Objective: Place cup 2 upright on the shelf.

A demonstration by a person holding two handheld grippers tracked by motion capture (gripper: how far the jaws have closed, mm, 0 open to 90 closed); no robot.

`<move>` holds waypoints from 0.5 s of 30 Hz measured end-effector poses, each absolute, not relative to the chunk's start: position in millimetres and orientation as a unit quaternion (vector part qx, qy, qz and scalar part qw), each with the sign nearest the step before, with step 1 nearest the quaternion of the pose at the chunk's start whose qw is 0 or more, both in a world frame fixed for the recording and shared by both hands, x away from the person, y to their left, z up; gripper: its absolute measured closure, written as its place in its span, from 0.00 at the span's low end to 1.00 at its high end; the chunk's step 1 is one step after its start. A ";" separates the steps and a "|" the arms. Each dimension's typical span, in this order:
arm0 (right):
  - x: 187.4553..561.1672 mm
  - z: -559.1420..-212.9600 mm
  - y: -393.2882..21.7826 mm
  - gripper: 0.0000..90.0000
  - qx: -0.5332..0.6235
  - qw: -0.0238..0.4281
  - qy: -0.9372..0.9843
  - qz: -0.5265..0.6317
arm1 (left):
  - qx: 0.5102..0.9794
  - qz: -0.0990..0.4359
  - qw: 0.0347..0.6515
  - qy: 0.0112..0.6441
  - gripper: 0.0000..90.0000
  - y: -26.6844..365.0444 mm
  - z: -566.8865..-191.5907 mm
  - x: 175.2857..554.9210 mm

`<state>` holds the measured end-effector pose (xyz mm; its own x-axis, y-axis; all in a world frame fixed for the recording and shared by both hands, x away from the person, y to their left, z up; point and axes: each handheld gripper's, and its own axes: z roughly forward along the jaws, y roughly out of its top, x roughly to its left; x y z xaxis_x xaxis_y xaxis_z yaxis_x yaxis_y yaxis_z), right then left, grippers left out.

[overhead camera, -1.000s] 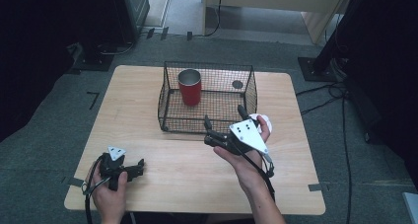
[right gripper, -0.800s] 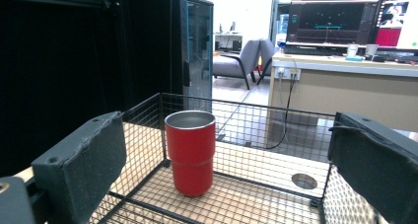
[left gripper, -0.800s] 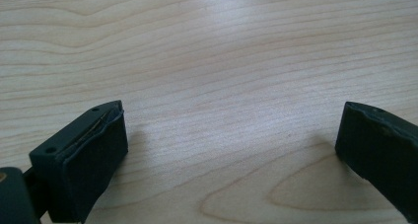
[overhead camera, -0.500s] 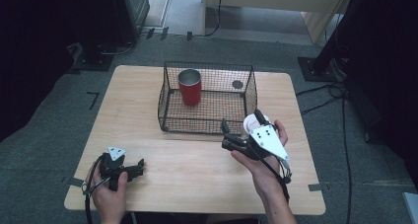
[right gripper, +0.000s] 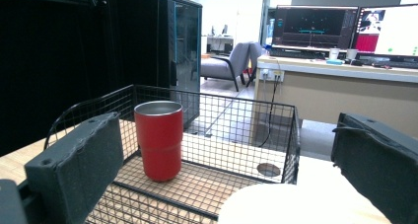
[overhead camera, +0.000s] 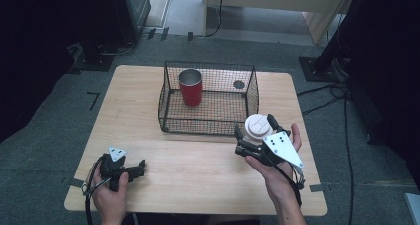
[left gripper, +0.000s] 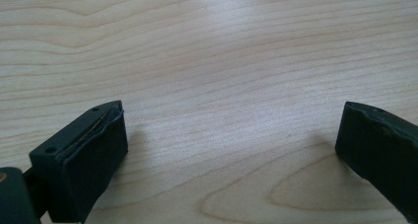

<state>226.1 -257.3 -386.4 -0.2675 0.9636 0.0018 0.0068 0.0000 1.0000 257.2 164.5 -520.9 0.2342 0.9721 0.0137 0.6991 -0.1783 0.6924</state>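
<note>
two hand-held grippers work over the worktop [overhead camera: 198,160]. nearest, at 7 o'clock, the left hand-held gripper [overhead camera: 142,168] lies low on the wood, jaws spread and empty. at 4 o'clock the right hand-held gripper [overhead camera: 255,125] has just been opening its jaws, which now stand wide. the white round lid [overhead camera: 257,128] sits between them, with a clear gap at one pad. it looks set down just outside the wire basket [overhead camera: 208,65], at the basket's 5 o'clock corner.

to finish the release well, i'd draw the right gripper straight back, level, so that neither pad drags the lid or catches the mesh.

farther off, a red cup [overhead camera: 190,88] stands upright in the basket at 10 o'clock, and a small dark disc [overhead camera: 238,84] lies at 1 o'clock. what that disc is stays unclear. the right gripper view cuts off the lid's near edge, so i cannot tell whether the far pad touches it.
</note>
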 end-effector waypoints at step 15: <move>224.6 -406.1 -278.7 0.00 0.449 0.419 0.572 0.544 | 0.731 0.235 0.289 0.572 0.00 164.5 -520.8 257.1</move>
<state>224.6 -278.7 -406.1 -0.2468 0.9690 0.0094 0.0583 0.0052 0.9983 257.1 164.5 -520.8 0.2342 0.9721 0.0133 0.7001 -0.1781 0.6915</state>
